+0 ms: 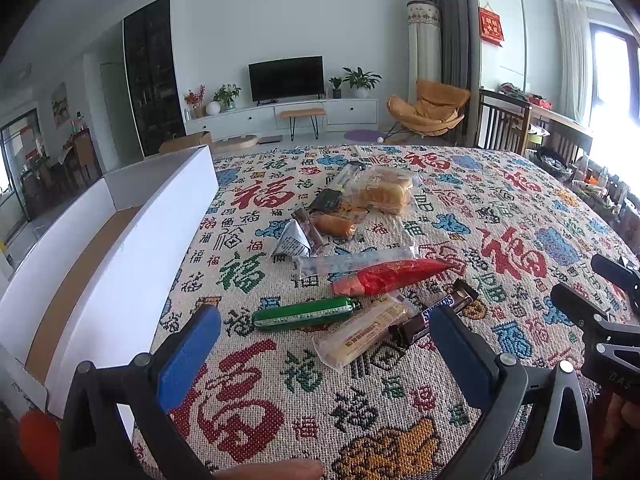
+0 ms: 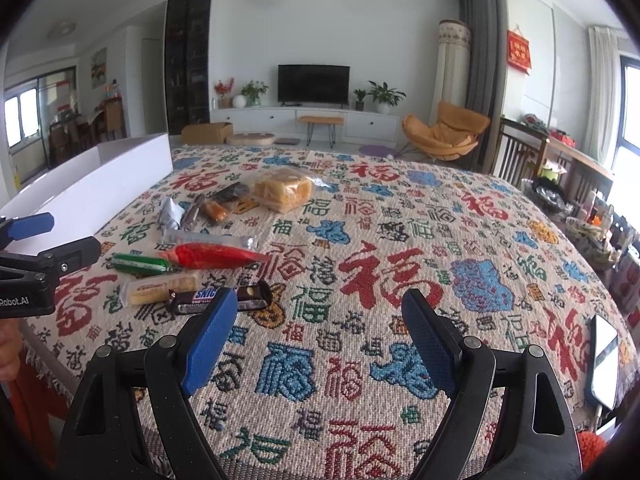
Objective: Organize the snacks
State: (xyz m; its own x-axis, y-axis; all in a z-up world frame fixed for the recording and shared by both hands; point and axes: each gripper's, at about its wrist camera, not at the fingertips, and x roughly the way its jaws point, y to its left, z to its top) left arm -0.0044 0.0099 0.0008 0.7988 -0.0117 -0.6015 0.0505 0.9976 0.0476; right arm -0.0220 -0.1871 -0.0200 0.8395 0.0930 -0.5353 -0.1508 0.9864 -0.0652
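Left gripper (image 1: 324, 344) and right gripper (image 2: 316, 332) both hung wide apart, empty; Snickers bar (image 1: 436, 314) lay at 1 o'clock, white box (image 1: 120, 248) at 10.

Left tongs (image 1: 320, 344) spread wide, right tongs (image 2: 316, 332) too (both empty)

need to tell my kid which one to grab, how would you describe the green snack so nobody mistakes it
Start at the white box along the table's left edge, then look to the near row of snacks beside it. The green snack is the leftmost there, a shiny sausage-shaped tube, the only green wrapper, left of the pale cracker pack.
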